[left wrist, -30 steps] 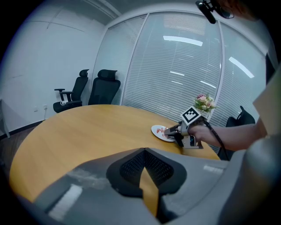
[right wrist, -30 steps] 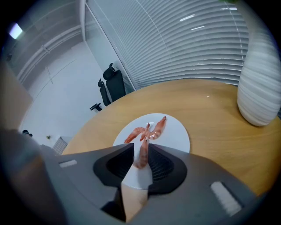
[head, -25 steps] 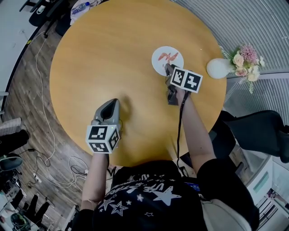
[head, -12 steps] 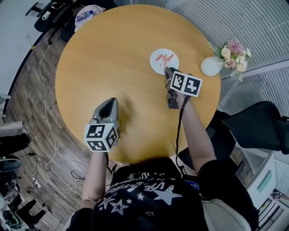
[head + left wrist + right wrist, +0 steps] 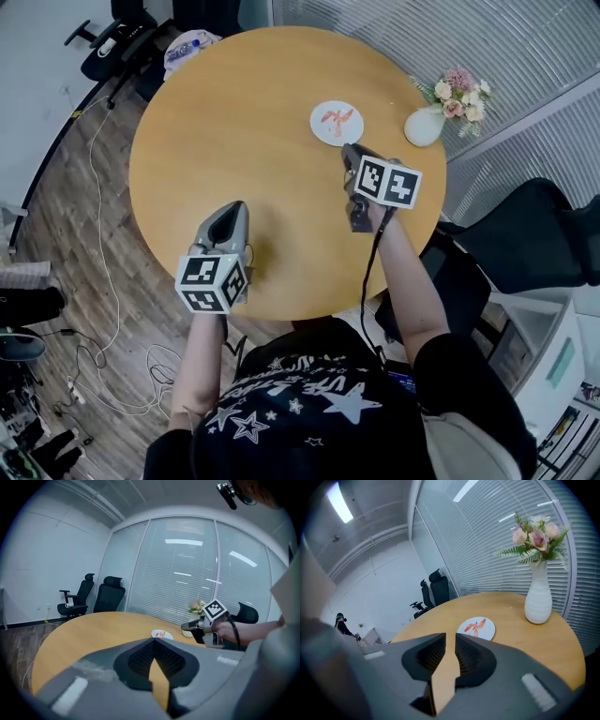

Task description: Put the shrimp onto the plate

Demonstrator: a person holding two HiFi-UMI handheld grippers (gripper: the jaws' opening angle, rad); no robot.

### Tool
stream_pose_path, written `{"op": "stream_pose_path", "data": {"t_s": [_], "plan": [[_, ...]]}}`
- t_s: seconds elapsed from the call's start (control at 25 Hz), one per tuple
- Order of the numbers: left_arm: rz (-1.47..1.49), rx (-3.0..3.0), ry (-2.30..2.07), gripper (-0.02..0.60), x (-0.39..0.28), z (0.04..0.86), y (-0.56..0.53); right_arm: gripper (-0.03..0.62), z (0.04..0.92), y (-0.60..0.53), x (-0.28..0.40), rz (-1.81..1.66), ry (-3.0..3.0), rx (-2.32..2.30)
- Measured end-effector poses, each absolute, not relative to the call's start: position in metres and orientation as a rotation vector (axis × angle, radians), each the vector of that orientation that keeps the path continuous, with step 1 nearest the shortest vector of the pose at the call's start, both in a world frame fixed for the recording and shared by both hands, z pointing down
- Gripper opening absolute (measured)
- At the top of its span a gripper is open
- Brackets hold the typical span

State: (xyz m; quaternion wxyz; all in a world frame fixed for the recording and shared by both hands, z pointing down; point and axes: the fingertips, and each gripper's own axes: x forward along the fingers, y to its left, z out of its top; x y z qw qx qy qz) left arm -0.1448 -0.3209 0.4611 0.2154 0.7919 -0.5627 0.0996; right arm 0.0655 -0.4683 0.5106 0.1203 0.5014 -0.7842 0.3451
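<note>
1. Shrimp [image 5: 337, 118] lies on the plate [image 5: 322, 132] on the table [image 5: 234, 122].
2. Right gripper [image 5: 348, 154], earlier at the plate's rim, now clear; empty jaws just narrowed, not clenched.
3. Left gripper [image 5: 231, 210] clenched, empty.

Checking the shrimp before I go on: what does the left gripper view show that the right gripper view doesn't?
Left gripper view only: the right gripper with its marker cube in the person's hand, and the left gripper, fingers together. Right gripper view only: the right gripper's own fingers, slightly apart, which have just been closing, nothing between them. Both: the shrimp lying on the plate, the table, the vase, the flowers.
</note>
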Motion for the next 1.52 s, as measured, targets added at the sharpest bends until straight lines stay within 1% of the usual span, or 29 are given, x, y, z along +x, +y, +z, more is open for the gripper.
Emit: {"op": "stream_pose_path", "data": {"t_s": [0.44, 0.84, 1.08, 1.32, 1.52], "plan": [[0.231, 2.262, -1.538, 0.001, -0.142, 0.440, -0.246, 0.052, 0.472, -0.379, 0.060, 0.919, -2.383, 1.494], [0.202, 2.295, -1.531, 0.002, -0.143, 0.434, -0.160, 0.041, 0.461, -0.279, 0.057, 0.884, -2.415, 1.496], [0.189, 2.312, -1.537, 0.002, -0.146, 0.426, -0.103, 0.029, 0.451, -0.219, 0.056, 0.865, -2.426, 1.507], [0.171, 2.334, -1.540, 0.000, -0.147, 0.415, -0.059, 0.003, 0.439, -0.165, 0.055, 0.848, -2.445, 1.526], [0.160, 2.358, -1.523, 0.001, -0.145, 0.411, -0.023, 0.002, 0.438, -0.117, 0.054, 0.845, -2.448, 1.534]]}}
